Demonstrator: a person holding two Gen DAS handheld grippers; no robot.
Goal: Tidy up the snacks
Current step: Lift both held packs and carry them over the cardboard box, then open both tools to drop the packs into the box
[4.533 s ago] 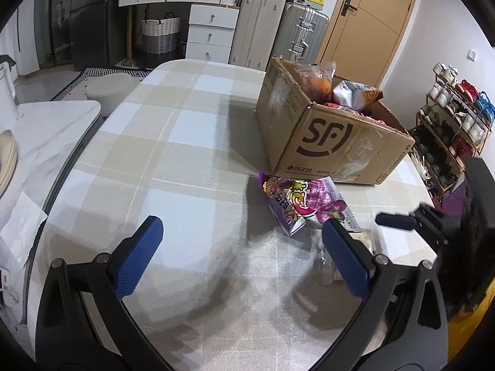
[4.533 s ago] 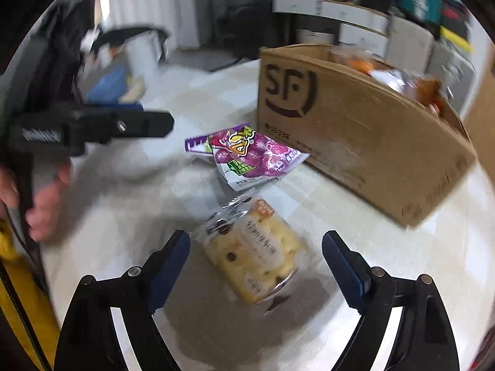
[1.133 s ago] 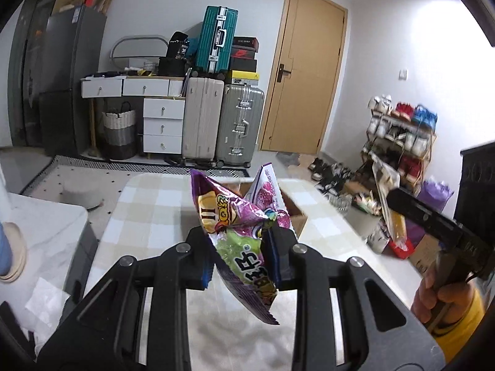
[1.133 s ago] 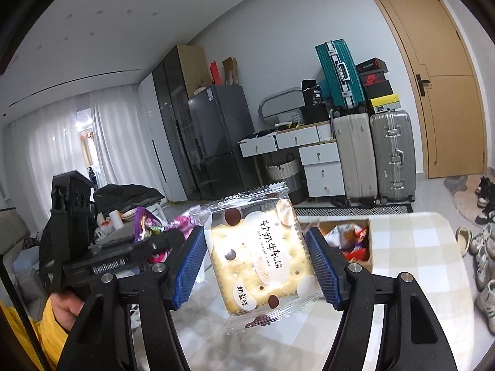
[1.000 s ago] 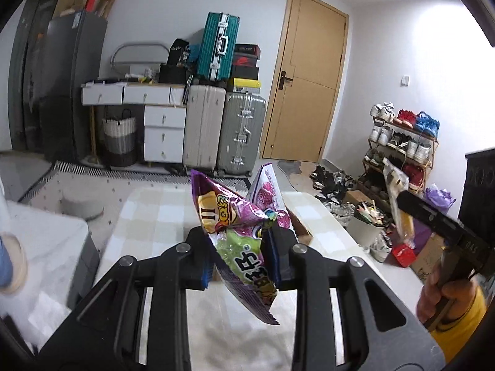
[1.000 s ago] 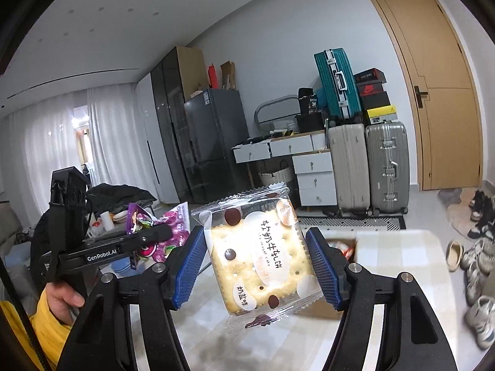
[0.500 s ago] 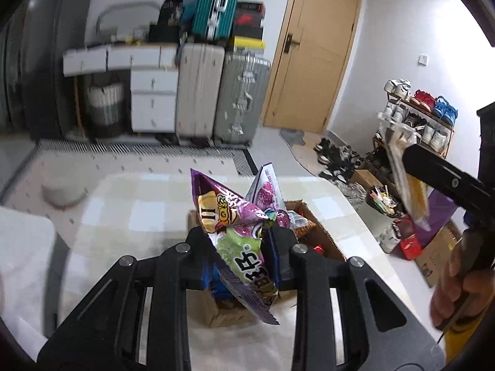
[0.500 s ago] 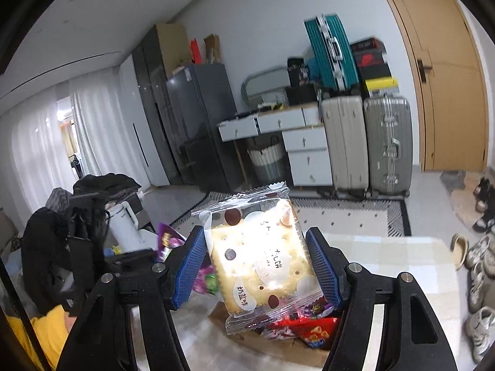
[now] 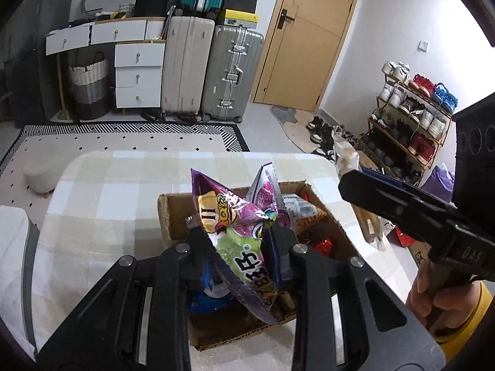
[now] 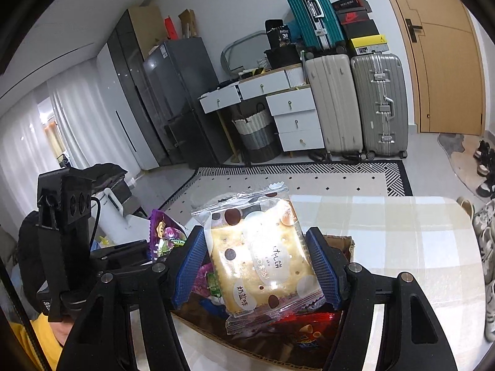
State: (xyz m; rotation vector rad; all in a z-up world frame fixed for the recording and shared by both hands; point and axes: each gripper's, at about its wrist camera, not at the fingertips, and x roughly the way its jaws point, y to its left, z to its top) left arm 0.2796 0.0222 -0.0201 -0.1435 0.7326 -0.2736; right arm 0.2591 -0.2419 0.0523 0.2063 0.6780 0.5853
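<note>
My left gripper (image 9: 236,247) is shut on a purple candy bag (image 9: 238,225) and holds it above the open cardboard box (image 9: 168,213), which has several snack packs inside. My right gripper (image 10: 256,266) is shut on a clear pack of yellow crackers (image 10: 260,256) and holds it over the same box (image 10: 346,244). The right gripper also shows in the left wrist view (image 9: 365,191) at the right, over the box's right side. The left gripper and its purple bag (image 10: 164,235) show at the left in the right wrist view.
The box stands on a table with a beige checked cloth (image 9: 102,185). Beyond the table are a patterned rug, white drawers, suitcases (image 9: 229,71), a wooden door and a shoe rack (image 9: 411,117). A white side table (image 9: 12,241) is at the left.
Both grippers have lifted their packs from the table and carried them over the box. In the last half second both have tilted down, so the open box now lies under them.
</note>
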